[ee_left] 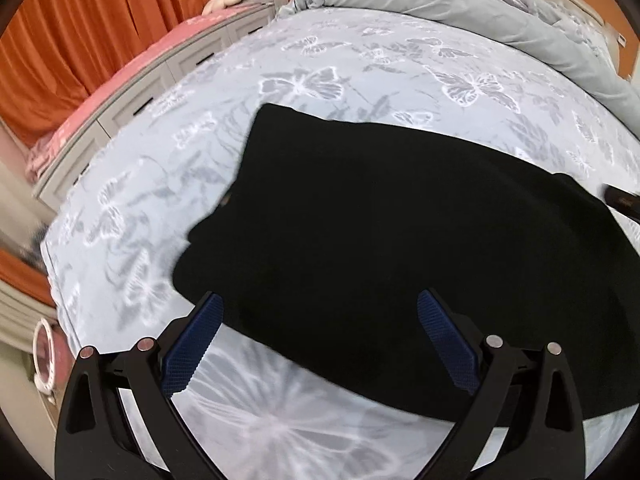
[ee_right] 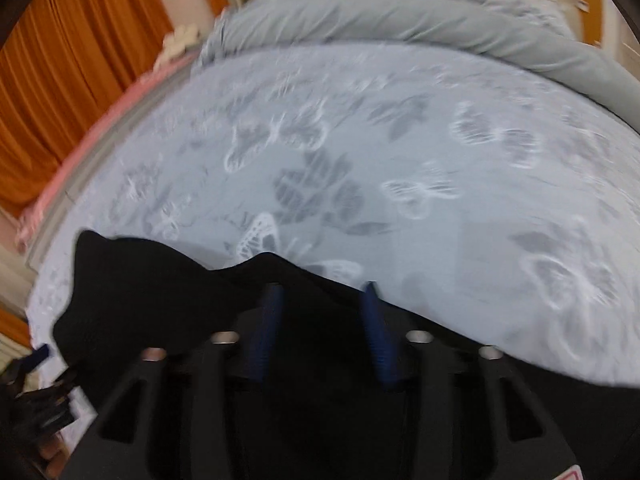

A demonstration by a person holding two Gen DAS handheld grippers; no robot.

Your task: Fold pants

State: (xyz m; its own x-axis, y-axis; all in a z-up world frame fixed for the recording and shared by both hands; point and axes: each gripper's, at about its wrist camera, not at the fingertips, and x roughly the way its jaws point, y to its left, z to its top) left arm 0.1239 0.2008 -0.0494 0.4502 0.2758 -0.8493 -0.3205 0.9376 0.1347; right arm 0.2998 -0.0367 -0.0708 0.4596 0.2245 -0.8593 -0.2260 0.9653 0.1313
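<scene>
Black pants [ee_left: 400, 248] lie folded flat on a light blue bed sheet with butterfly print [ee_left: 320, 64]. My left gripper [ee_left: 320, 308] is open, its blue pads [ee_left: 196, 344] wide apart above the near edge of the pants, holding nothing. In the right wrist view the pants [ee_right: 168, 288] fill the lower left, their edge raised in a hump. My right gripper [ee_right: 322, 292] sits over the pants with its blue pads [ee_right: 266, 332] partly apart; the view is blurred. The right gripper's tip shows at the right edge of the left wrist view [ee_left: 624, 200].
A rolled grey duvet [ee_left: 480, 4] lies along the far side of the bed. A white drawer unit [ee_left: 132, 100] with pink cloth on top stands to the left, before orange curtains [ee_left: 72, 32]. A white ring light [ee_left: 44, 352] stands at the lower left.
</scene>
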